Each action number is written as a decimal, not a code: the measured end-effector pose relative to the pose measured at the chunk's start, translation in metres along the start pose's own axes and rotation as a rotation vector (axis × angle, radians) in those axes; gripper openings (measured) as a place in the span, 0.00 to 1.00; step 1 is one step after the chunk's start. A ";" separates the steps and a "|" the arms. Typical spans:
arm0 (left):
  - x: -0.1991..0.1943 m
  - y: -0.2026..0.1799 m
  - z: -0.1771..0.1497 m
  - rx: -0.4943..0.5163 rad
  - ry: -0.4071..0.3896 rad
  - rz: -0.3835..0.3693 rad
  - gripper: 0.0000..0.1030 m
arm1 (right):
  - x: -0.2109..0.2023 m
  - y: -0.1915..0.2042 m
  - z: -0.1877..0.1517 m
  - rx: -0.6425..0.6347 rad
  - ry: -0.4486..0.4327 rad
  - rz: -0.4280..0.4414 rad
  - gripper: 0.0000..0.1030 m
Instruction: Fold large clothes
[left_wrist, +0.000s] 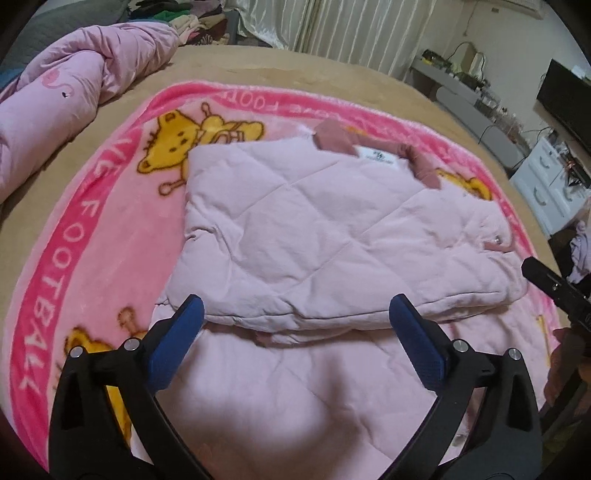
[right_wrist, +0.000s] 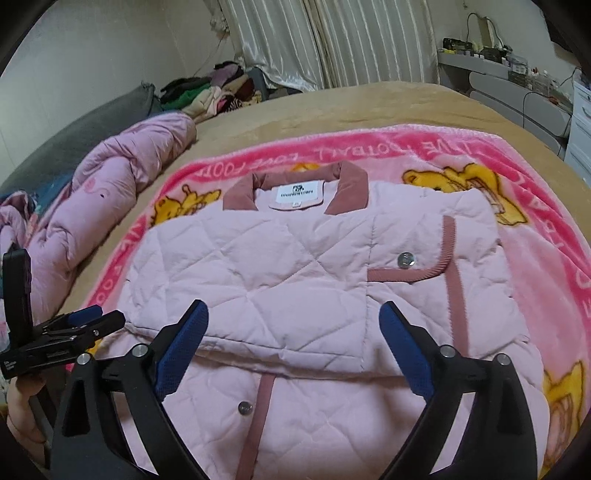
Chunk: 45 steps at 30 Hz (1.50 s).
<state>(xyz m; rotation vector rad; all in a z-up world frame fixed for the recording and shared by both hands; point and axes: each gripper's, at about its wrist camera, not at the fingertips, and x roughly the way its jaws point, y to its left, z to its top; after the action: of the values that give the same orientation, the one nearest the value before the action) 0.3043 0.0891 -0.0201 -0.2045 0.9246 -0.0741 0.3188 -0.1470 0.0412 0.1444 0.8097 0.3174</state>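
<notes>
A pale pink quilted jacket (right_wrist: 277, 266) with a dusty rose collar (right_wrist: 295, 177) lies folded on the pink cartoon blanket (right_wrist: 535, 155), sleeves and sides turned in over its front. My right gripper (right_wrist: 293, 308) hovers open above the jacket's near fold, with nothing between its blue pads. In the left wrist view the same jacket (left_wrist: 314, 236) lies ahead, and my left gripper (left_wrist: 297, 302) stands wide open over its near edge, holding nothing. The left gripper (right_wrist: 85, 321) also shows side-on at the left of the right wrist view, and the right gripper's black body (left_wrist: 554, 288) at the right edge of the left one.
The blanket (left_wrist: 110, 206) covers a tan bed (left_wrist: 295, 70). A bunched pink duvet (left_wrist: 74, 92) lies along the bed's left side, with a pile of clothes (right_wrist: 214, 88) beyond it. A white dresser (left_wrist: 546, 184) and a cluttered grey desk (right_wrist: 517, 85) stand to the right.
</notes>
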 end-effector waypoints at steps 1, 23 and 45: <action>-0.003 -0.001 -0.001 -0.006 -0.003 -0.009 0.91 | -0.004 0.000 0.000 0.004 -0.005 0.005 0.96; -0.079 -0.033 -0.014 0.058 -0.113 -0.025 0.91 | -0.070 0.003 -0.001 0.003 -0.107 0.032 0.96; -0.112 -0.049 -0.042 0.116 -0.155 -0.009 0.91 | -0.121 0.006 -0.021 -0.056 -0.161 0.011 0.96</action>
<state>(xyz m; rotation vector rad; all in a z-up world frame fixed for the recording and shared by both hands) 0.2045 0.0524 0.0534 -0.1051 0.7629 -0.1185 0.2241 -0.1820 0.1117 0.1200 0.6406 0.3344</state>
